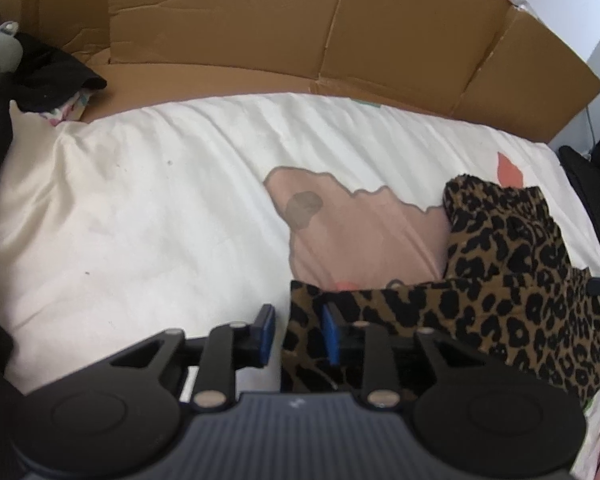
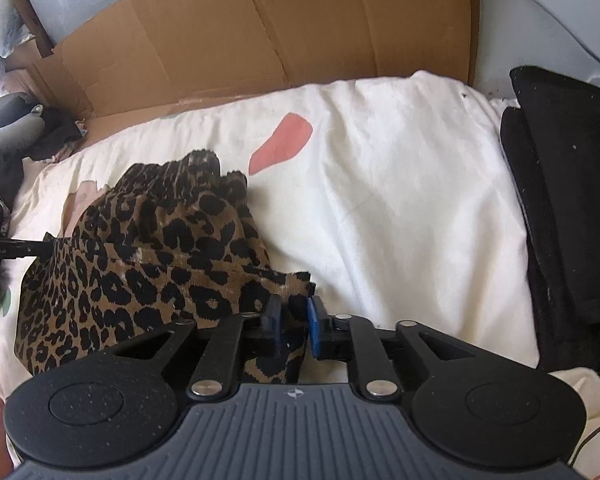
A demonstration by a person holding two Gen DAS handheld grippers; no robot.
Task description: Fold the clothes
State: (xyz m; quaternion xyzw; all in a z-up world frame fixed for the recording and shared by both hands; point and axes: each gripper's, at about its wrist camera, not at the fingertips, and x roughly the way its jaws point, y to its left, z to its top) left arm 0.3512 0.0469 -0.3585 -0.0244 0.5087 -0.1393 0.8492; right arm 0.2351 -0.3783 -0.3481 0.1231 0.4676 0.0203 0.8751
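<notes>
Closest to me, my left gripper [image 1: 298,330] stands parted around the near left corner of the leopard-print garment [image 1: 512,276], its pads not pressing; the garment lies bunched on the cream bedsheet [image 1: 160,216]. Rightward, my right gripper [image 2: 294,324] likewise stands parted astride the right corner. It looks light, soft and floppy, so I would pinch both corners.

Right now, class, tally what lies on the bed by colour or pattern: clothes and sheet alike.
Leopard-print garment: 1
Black clothing piles: 2
Cream sheet with pink patches: 1
Total: 4
</notes>
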